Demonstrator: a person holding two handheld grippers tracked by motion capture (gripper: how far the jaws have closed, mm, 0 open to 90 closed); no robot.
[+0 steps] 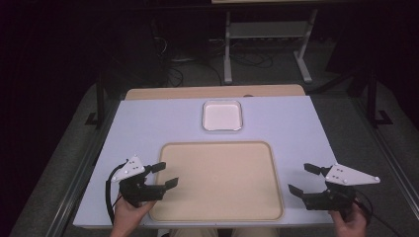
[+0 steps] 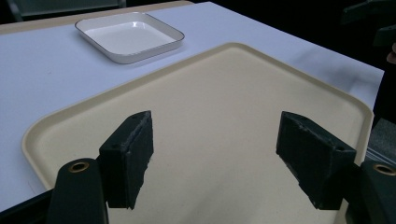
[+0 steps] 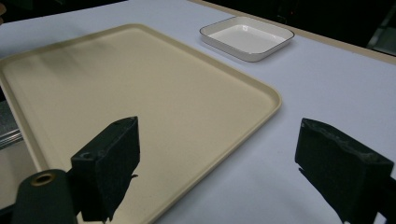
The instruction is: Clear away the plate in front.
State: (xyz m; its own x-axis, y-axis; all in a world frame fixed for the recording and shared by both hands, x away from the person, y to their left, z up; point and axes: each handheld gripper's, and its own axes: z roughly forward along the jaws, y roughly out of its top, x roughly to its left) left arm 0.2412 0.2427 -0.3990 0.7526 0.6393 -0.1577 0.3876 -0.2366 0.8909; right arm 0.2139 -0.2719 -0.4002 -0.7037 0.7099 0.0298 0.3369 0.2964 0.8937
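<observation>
Plainly, tray: the beige tray [image 1: 217, 180] lay near-centre on the worktop [image 1: 148, 123], between both hands, within easy reach.
Dish: the white dish [image 1: 222, 116] sat just beyond it.
Left tongs [image 1: 164, 176]: spread, holding nothing, over the tray's left edge.
Right tongs [image 1: 304, 178]: spread, holding nothing, just right of it.

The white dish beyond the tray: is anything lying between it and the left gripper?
Nothing visible. The left gripper hangs open over the beige tray, whose surface is bare, and bare table lies between the tray and the white dish.

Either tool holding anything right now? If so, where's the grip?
Nothing is held. The left tool is open over the beige tray, and the right tool is open over the table.
</observation>
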